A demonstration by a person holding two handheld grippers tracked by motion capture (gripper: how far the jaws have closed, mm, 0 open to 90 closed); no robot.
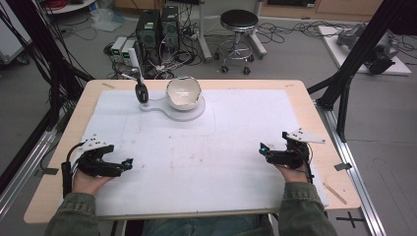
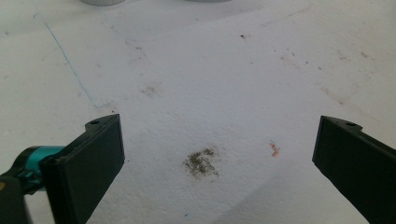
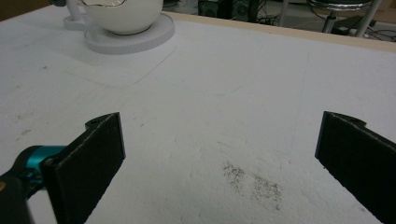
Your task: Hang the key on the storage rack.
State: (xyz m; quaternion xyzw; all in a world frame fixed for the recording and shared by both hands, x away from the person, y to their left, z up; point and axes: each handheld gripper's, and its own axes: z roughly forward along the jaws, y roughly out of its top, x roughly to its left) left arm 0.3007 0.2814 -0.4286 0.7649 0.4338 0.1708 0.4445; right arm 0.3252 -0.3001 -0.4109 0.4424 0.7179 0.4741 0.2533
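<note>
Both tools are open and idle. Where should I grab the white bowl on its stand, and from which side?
Probably take the white bowl by its near rim, coming in from above on the person's side with the right tool: the body is round and wide, and the dark upright piece crowds its left.

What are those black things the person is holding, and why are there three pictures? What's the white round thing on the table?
A person sits at a table holding a hand tool in each hand. Each tool ends in a claw with two flat black jaws. The left claw and the right claw are both open and hold nothing. One picture comes from a camera up high, looking down. The other two come from little cameras riding on the claws, so you see the left claw and the right claw up close over the white mat. At the far side sits a white bowl on a flat white stand, with a black-headed tool standing upright beside it.
</note>
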